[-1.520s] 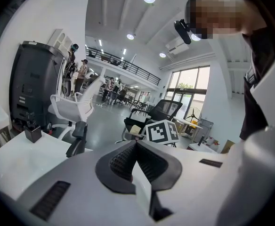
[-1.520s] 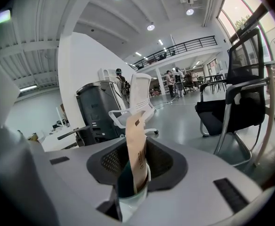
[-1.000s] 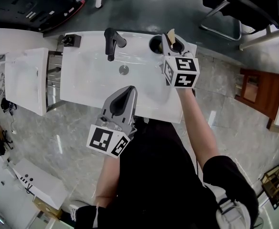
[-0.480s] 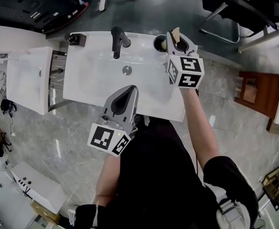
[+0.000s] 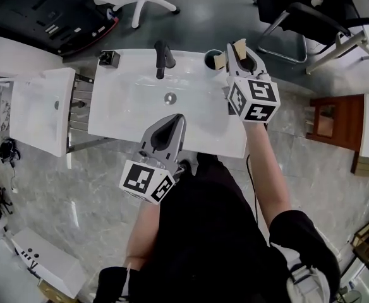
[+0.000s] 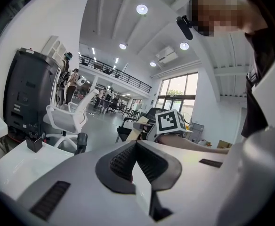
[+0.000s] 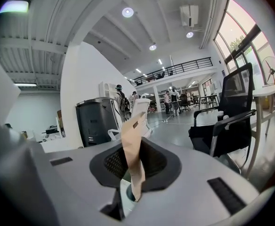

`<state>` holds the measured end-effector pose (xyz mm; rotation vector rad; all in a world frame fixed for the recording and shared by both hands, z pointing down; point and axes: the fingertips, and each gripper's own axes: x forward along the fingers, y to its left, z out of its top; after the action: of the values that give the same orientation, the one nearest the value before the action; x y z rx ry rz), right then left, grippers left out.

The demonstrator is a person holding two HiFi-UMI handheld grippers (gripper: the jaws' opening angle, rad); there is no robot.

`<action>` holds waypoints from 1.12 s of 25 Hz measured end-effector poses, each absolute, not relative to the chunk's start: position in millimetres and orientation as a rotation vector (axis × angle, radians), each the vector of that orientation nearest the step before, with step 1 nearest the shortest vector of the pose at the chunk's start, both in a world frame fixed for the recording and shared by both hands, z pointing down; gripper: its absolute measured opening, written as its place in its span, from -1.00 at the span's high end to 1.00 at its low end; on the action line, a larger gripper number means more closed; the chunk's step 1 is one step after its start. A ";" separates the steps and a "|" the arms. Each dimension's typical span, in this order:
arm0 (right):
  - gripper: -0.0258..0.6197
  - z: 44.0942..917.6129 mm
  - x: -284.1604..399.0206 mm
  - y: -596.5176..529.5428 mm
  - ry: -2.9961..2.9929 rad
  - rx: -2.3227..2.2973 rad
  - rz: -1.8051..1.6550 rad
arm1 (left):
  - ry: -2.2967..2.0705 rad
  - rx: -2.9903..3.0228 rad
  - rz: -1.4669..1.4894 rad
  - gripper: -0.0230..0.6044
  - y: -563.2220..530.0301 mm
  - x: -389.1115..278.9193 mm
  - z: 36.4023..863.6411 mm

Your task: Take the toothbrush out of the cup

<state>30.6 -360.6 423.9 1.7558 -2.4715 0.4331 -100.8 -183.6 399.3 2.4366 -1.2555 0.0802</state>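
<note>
The person wears a black short-sleeved top (image 5: 216, 232) that fills the head view from 4 to 7 o'clock, with a white patch crossed by dark lines (image 5: 298, 278) at 5 o'clock. The left gripper (image 5: 176, 117) and right gripper (image 5: 238, 49) have smooth pale grey moulded shells, and black ribbed pads (image 6: 123, 160) sit in a dark recess. Each carries a white cube (image 5: 146, 183) printed with black square markers.

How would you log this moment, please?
right gripper shut on tan paper-wrapped toothbrush | left gripper shut, empty | dark round cup on white basin
</note>
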 end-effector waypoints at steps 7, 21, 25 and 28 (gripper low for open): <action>0.75 382.3 27.9 -325.3 -2.495 1.807 0.331 | -1.205 2.501 0.029 0.88 -159.9 -104.8 382.1; 0.75 360.9 5.2 -215.0 -2.528 1.788 0.346 | -1.102 2.540 -0.035 0.88 -100.9 -128.1 373.6; 0.75 365.9 -0.2 -178.7 -2.542 1.777 0.368 | -1.060 2.538 -0.034 0.88 -80.0 -131.0 376.0; 0.75 365.1 -2.2 -151.4 -2.544 1.785 0.376 | -1.034 2.540 -0.036 0.88 -64.2 -133.8 374.4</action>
<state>-2.2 -151.4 365.1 1.7847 -2.5443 0.3763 -133.8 -64.2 374.4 2.5403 -1.0335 -0.0361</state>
